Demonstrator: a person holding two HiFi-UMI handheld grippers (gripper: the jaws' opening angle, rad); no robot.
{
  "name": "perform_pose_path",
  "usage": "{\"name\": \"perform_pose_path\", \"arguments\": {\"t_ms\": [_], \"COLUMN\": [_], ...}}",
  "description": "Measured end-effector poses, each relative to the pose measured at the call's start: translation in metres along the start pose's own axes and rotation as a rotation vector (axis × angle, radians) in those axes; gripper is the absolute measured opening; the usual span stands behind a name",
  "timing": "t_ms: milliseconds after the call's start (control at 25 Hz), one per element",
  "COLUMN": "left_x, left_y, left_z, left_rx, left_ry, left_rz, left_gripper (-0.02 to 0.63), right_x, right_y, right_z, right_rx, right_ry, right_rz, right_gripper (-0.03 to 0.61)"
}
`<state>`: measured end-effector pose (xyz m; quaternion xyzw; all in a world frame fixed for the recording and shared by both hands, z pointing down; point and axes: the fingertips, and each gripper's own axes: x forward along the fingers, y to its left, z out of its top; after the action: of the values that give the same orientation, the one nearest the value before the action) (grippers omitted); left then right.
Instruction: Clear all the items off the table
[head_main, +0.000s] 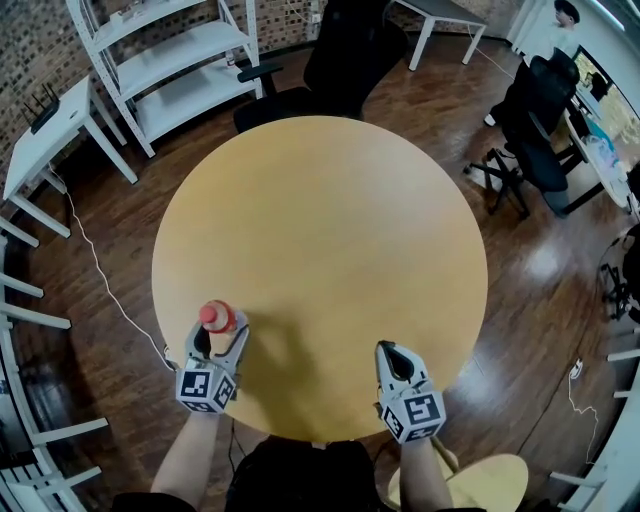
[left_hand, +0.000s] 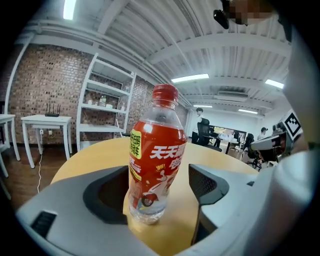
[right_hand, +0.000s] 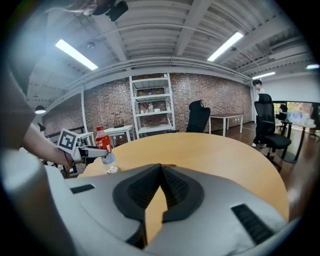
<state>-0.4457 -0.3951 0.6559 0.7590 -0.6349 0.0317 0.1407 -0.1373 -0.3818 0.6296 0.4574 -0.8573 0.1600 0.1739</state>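
A clear bottle (head_main: 216, 316) with a red label and red cap stands upright near the front left edge of the round wooden table (head_main: 320, 220). My left gripper (head_main: 220, 328) has a jaw on each side of it. In the left gripper view the bottle (left_hand: 155, 155) sits close to the left jaw, with a visible gap to the right jaw, so my left gripper (left_hand: 160, 192) is open around it. My right gripper (head_main: 388, 348) rests at the front right edge, its tips (right_hand: 161, 167) together and holding nothing. From there the bottle (right_hand: 104, 146) is seen at the left.
A black office chair (head_main: 330, 60) is at the table's far side and a white shelf unit (head_main: 170, 60) stands behind it to the left. A small white table (head_main: 50, 130) is at the left, another dark chair (head_main: 535, 130) at the right, and a wooden seat (head_main: 490, 485) below me.
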Motion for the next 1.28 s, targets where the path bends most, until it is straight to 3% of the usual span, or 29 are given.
{"name": "perform_pose_path", "arguments": {"t_ms": [160,360,560,640,1000,1280], "left_x": [-0.014,-0.05,-0.083,-0.082,-0.069,-0.066], "left_y": [-0.002,-0.002,-0.035,-0.069,-0.218,-0.312], "left_z": [0.006,0.04,0.075,0.082,0.136,0.135], "left_rx": [-0.017,0.009,0.036,0.041,0.012,-0.047], "left_ry": [-0.026,-0.109,-0.198,-0.224,-0.388,-0.373], "left_rz": [0.034,0.048,0.063,0.014,-0.301,-0.519], "left_gripper": [0.373,0.363,0.202,0.141,0.001,0.0], "right_x": [-0.022,-0.04,-0.088,-0.119,-0.257,-0.347], "right_y": [-0.014,-0.031,-0.035,-0.05,-0.102,-0.121], "right_z": [0.0,-0.004,0.021,0.029,0.051,0.018], "right_rx": [0.019,0.081,0.048,0.046,0.048,0.095], "right_ry": [-0.043,-0.113,-0.194,-0.23,-0.475,-0.552], "right_rz": [-0.039,-0.073,-0.079,-0.11,-0.332,-0.551], "right_gripper": [0.005,0.005,0.005,0.005,0.005,0.005]}}
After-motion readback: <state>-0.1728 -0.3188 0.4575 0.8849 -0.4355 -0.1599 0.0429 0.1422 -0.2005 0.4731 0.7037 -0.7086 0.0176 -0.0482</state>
